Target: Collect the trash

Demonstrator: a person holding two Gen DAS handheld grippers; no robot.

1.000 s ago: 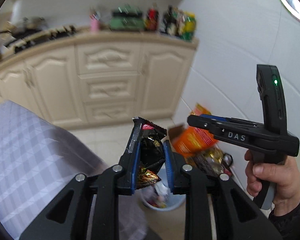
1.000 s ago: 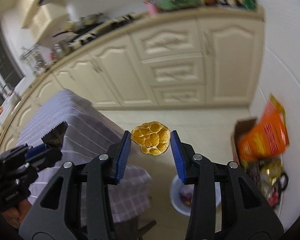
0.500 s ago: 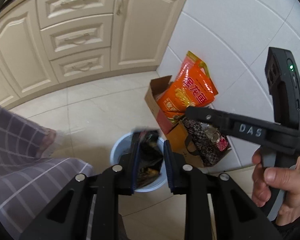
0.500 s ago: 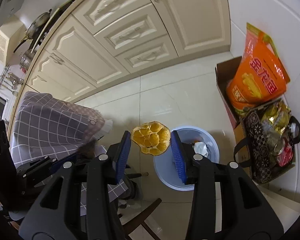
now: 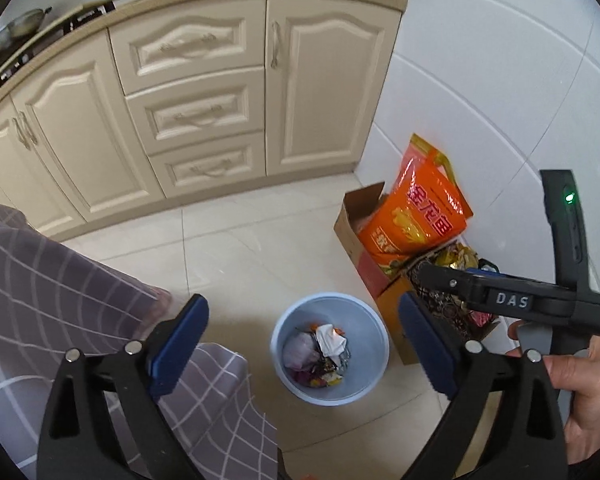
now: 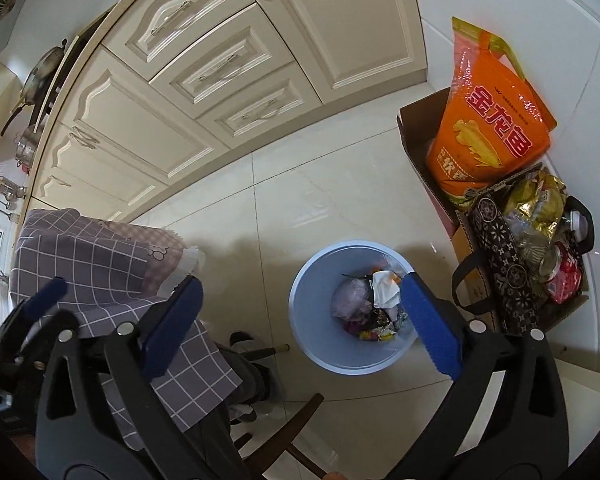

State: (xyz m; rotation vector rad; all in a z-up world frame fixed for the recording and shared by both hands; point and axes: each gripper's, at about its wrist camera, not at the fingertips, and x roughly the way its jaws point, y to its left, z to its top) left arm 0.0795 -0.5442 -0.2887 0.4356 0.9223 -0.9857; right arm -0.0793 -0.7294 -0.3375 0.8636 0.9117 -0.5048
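Note:
A light blue trash bin stands on the tiled floor, with wrappers and a white tissue inside. My left gripper is wide open and empty, held above the bin. My right gripper is also wide open and empty above the same bin. The right gripper also shows in the left wrist view, held in a hand at the right. The left gripper shows at the left edge of the right wrist view.
A table with a grey checked cloth is at the left. A cardboard box with an orange bag and a patterned bag stand against the white wall at the right. Cream cabinets line the back. A wooden chair leg is below.
Both grippers have opened. The dark snack wrapper has left my left gripper and the orange peel has left my right gripper. Both views now look down on the bin.

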